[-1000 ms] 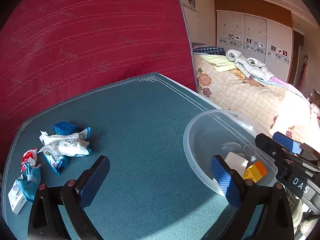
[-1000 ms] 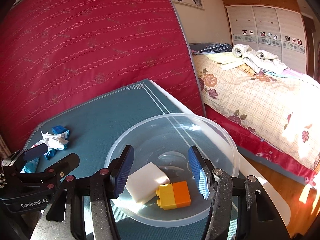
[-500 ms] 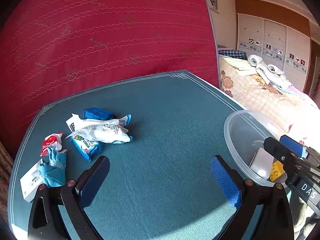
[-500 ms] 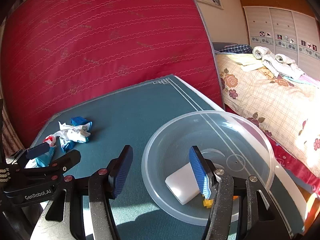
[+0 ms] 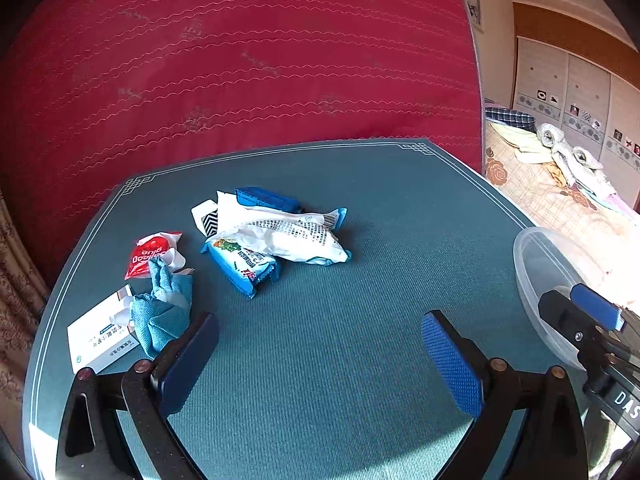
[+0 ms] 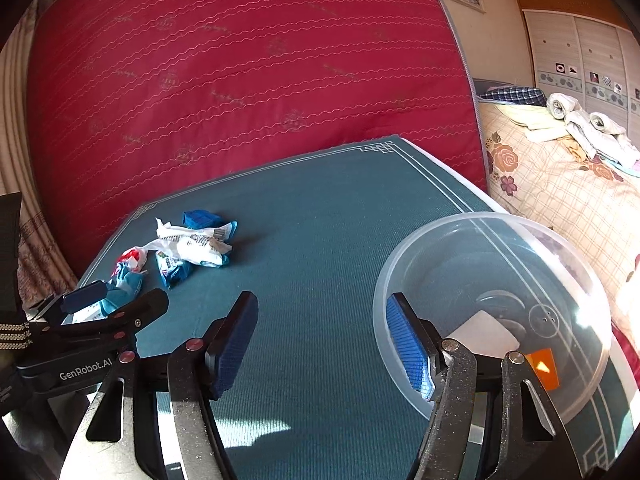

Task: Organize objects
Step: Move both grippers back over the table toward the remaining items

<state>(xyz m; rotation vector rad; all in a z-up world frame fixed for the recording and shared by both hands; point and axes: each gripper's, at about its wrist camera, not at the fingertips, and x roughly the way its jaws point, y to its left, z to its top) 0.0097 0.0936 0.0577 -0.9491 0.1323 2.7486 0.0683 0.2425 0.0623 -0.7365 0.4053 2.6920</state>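
My left gripper (image 5: 320, 364) is open and empty above the teal table (image 5: 360, 320). Ahead of it lies a pile: a white wrapper (image 5: 288, 234), a blue snack pack (image 5: 242, 266), a blue block (image 5: 266, 199), a red packet (image 5: 150, 254), a blue cloth (image 5: 162, 312) and a white box (image 5: 100, 334). My right gripper (image 6: 324, 346) is open and empty, beside the clear plastic bowl (image 6: 560, 264). The bowl holds a white block (image 6: 486, 332) and an orange-yellow brick (image 6: 542, 368). The pile also shows in the right wrist view (image 6: 192, 246).
A red quilted mattress (image 5: 240, 60) stands upright behind the table. A bed (image 6: 560, 184) with folded clothes is at the right, wardrobes behind it. The bowl (image 5: 548, 292) sits near the table's right edge. A curtain (image 5: 16, 280) hangs at the left.
Both grippers have swung left, away from the bowl. The left one now faces the pile of packets; the right one has left the bowl and is beside its left rim.
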